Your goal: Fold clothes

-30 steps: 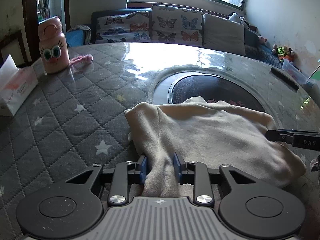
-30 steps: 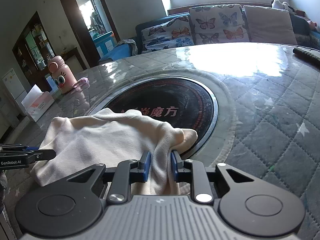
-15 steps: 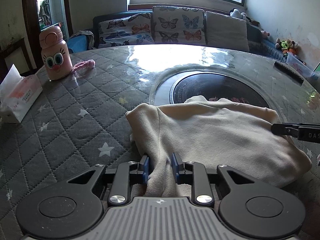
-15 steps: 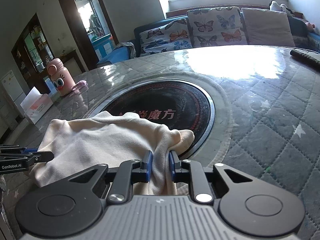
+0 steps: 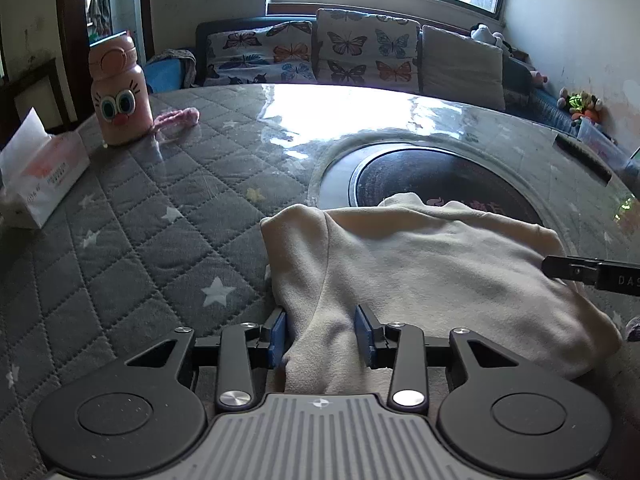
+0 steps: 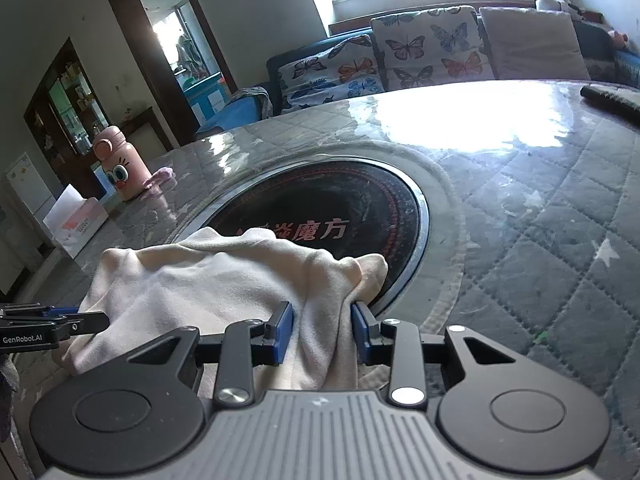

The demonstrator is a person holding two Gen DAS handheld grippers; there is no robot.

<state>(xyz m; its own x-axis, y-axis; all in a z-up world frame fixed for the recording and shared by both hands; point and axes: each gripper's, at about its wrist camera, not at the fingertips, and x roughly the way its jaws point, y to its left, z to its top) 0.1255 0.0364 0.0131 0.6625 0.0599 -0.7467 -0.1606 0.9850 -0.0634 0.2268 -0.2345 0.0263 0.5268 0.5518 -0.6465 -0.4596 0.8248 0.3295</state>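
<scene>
What the cloth and the frame edges keep out of sight

The cream garment (image 5: 420, 264) runs under each gripper body, so its near hem is hidden in both views, and I cannot tell what kind of garment it is. It also covers the near rim of the black round plate (image 6: 340, 208) and the first characters printed there. The right gripper (image 5: 592, 274) is cut off by the left view's edge, its fingertips unseen; the tissue box (image 5: 38, 182) is clipped at the left edge, its print too small to read.
</scene>
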